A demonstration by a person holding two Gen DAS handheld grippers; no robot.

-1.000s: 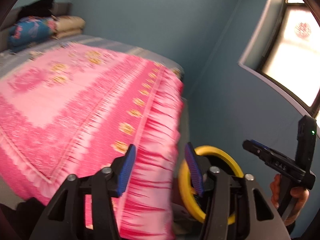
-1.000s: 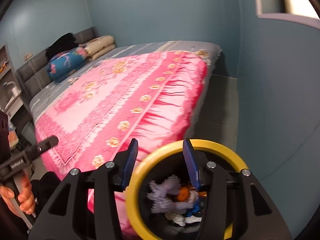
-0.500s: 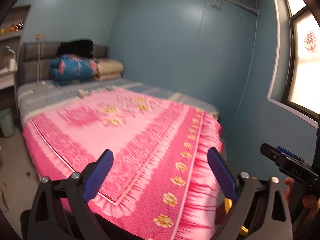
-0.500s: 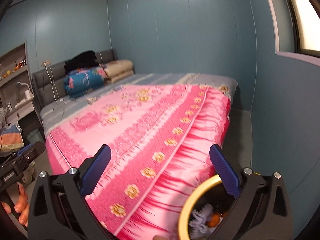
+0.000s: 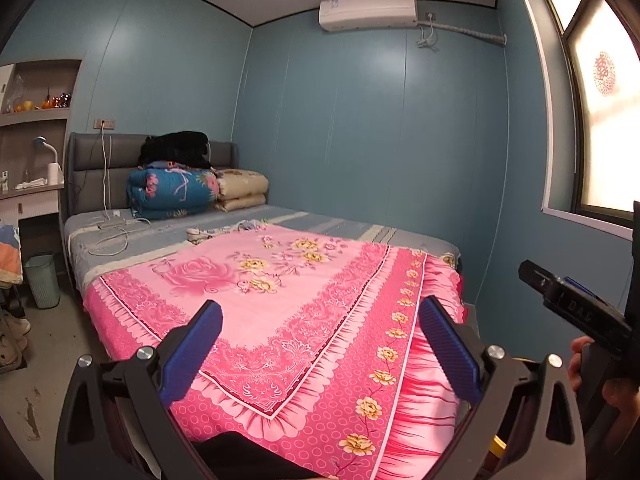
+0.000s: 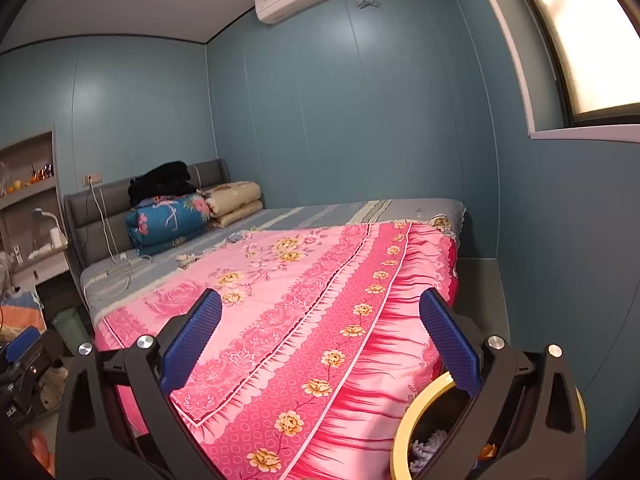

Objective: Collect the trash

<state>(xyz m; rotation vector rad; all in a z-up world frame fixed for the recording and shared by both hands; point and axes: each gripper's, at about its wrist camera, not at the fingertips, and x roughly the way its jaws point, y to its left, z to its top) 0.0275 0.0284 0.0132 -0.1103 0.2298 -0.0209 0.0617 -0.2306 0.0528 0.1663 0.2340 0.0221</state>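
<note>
Bed [image 5: 280, 280] fills most of both views, its pink floral cover spread flat and free of visible litter; small crumpled items [image 5: 208, 233] lie on the grey sheet beyond the cover (trash or not, I cannot tell). Yellow-rimmed bin [image 6: 404, 436] stands on the floor beside the bed's near corner, low in the right view, holding purple fluff and an orange scrap [image 6: 489, 449]. Left tongs [image 5: 320, 354] stand fully open and empty. Right tongs [image 6: 320, 350] likewise, wide apart above the bin, gripping nothing. Judgement: collection largely done, with some trash binned; a check of the sheet items remains.
</note>
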